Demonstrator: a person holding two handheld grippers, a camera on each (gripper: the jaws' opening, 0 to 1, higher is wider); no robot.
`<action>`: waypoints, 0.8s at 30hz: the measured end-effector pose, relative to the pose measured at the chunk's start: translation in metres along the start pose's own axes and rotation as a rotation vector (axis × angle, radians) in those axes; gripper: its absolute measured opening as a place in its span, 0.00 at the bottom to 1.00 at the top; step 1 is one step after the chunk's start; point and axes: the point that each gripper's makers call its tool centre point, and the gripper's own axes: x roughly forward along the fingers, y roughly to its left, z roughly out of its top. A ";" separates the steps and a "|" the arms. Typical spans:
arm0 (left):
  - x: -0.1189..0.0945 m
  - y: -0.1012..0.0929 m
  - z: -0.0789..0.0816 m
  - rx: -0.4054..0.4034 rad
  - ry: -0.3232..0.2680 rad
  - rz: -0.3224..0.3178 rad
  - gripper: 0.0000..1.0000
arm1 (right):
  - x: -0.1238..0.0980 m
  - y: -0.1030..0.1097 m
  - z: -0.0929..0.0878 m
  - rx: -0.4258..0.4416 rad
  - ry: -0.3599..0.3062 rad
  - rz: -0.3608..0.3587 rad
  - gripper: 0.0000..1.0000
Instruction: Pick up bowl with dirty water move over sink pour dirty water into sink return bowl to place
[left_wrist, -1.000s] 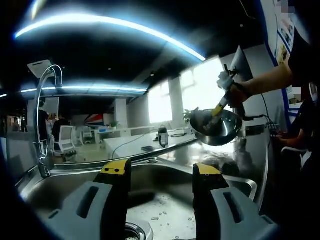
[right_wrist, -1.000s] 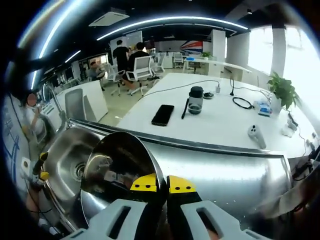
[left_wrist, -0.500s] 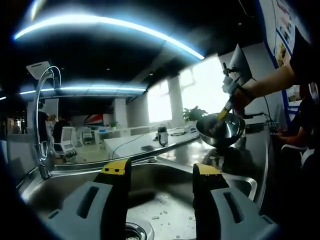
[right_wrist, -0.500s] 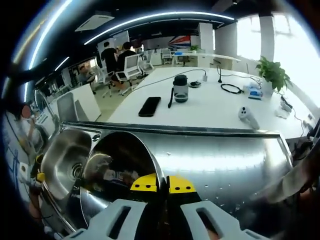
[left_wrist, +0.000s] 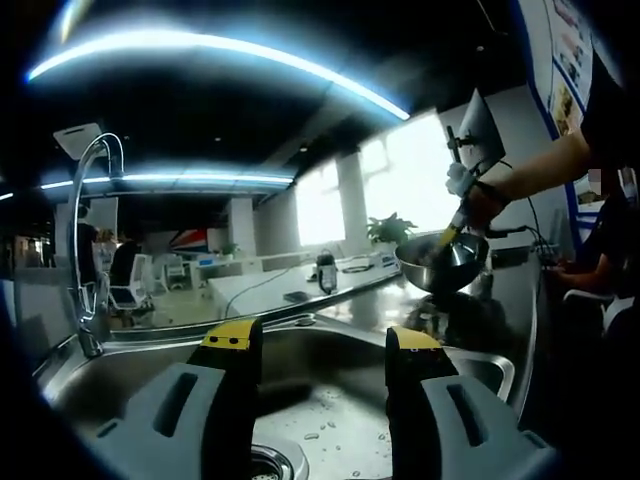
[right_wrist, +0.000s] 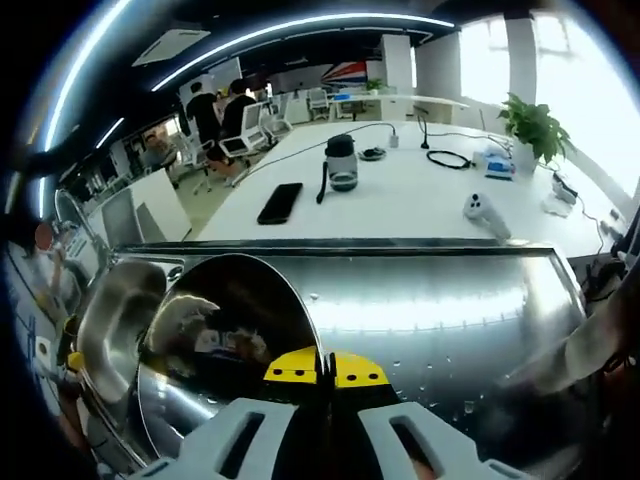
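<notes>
Bowl (right_wrist: 225, 345) lowered toward counter; right jaws clenched on rim; left jaws released; contents hidden.

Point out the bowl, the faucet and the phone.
bowl (right_wrist: 215, 330): right gripper view, inner wall.
faucet (left_wrist: 85, 200): left gripper view, curved neck.
phone (right_wrist: 280, 203): right gripper view, middle of its dark face.

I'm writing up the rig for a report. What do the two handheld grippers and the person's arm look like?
Both grippers have two broad grey moulded fingers with slotted cut-outs, dark inner faces and yellow caps at the tips. Seen from the left gripper view, the right gripper shows a yellow tip and a pale part above the hand; a thin cable hangs near it. The person's arm is bare to a dark short sleeve.
</notes>
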 end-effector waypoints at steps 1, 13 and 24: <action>0.000 0.000 0.000 0.000 0.000 -0.001 0.48 | 0.000 -0.002 -0.001 0.005 0.003 -0.003 0.00; 0.001 0.001 0.000 0.008 0.004 0.004 0.48 | 0.007 -0.002 -0.004 -0.004 0.072 0.012 0.00; -0.001 0.002 0.001 0.004 0.001 0.018 0.48 | 0.012 -0.010 -0.011 0.003 0.092 0.026 0.00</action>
